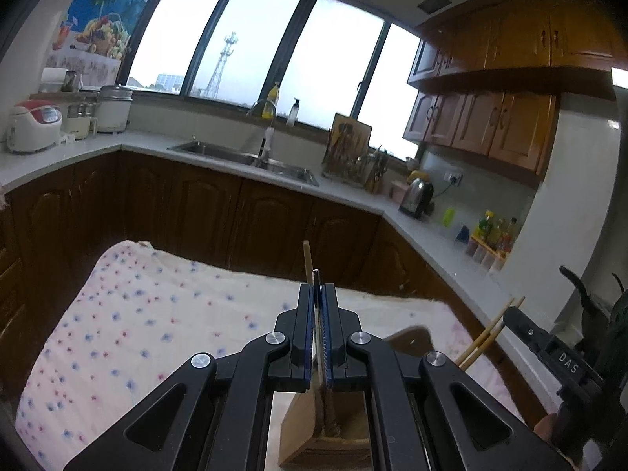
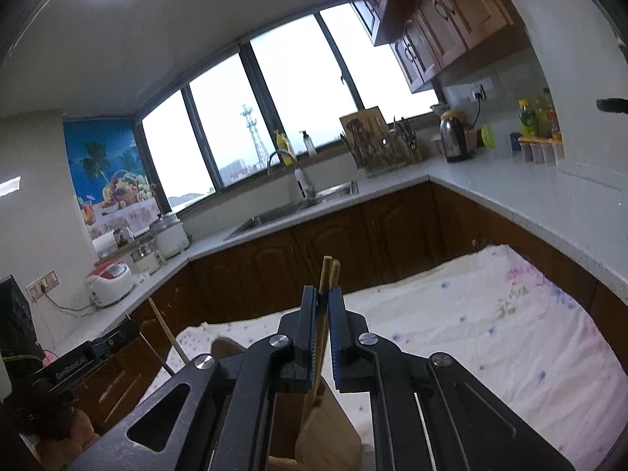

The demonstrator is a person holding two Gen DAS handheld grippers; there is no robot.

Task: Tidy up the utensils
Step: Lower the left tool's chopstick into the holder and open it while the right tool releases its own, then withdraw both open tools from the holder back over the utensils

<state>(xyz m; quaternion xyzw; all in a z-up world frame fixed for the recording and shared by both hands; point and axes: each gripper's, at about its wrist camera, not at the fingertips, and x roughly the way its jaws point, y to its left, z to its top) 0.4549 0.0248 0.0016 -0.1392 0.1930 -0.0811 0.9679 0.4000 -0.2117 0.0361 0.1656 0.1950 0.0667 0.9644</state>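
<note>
Utensils are in both grippers. The left gripper [image 1: 318,294] is clamped on a thin metal utensil [image 1: 316,274] whose tip pokes up past the fingertips; which kind it is cannot be told, since the rest runs down between the blue pads. Just behind it a wooden stick [image 1: 307,259] rises beside the tip. Below the fingers sits a wooden box [image 1: 302,431], on the near edge of a table under a flowered cloth [image 1: 129,314].

The right gripper [image 2: 322,294] is closed on a pair of chopsticks [image 2: 329,271], held nearly upright, their tops side by side above the fingertips and their lower ends dropping toward the same box [image 2: 325,428] beneath. In the left view those chopsticks [image 1: 490,333] slant up at the right edge, next to the other gripper's black body [image 1: 549,349]. In the right view the left gripper's body [image 2: 94,353] shows at the lower left, with the wooden stick [image 2: 165,329] leaning beside it.

Beyond the table runs a counter [image 1: 353,196] with a sink [image 1: 243,159], a kettle [image 1: 418,196] and a rice cooker [image 1: 33,125] under wide windows [image 1: 251,43].
</note>
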